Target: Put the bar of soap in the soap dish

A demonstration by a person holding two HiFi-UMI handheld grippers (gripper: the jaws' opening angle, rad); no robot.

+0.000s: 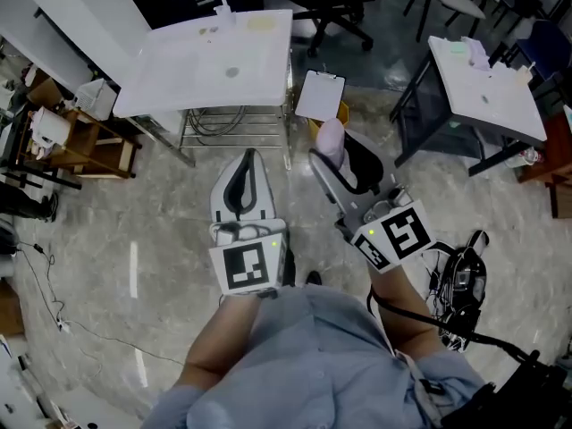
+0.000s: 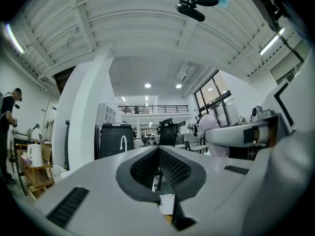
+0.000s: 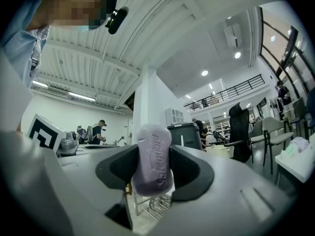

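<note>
Jaws: our right gripper [image 3: 153, 151] clamps the lilac bar of soap [image 3: 153, 163]; left gripper [image 2: 158, 154] closed, empty | soap aloft, short of white table [image 1: 179, 79] | we advise firm grip, gentle lowering into soap dish.

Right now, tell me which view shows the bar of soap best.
The right gripper view: the bar of soap stands large at centre, clamped by the right gripper, its embossed lettering showing. The head view shows only its small pale end; the left gripper view, a faint pale lump.
</note>
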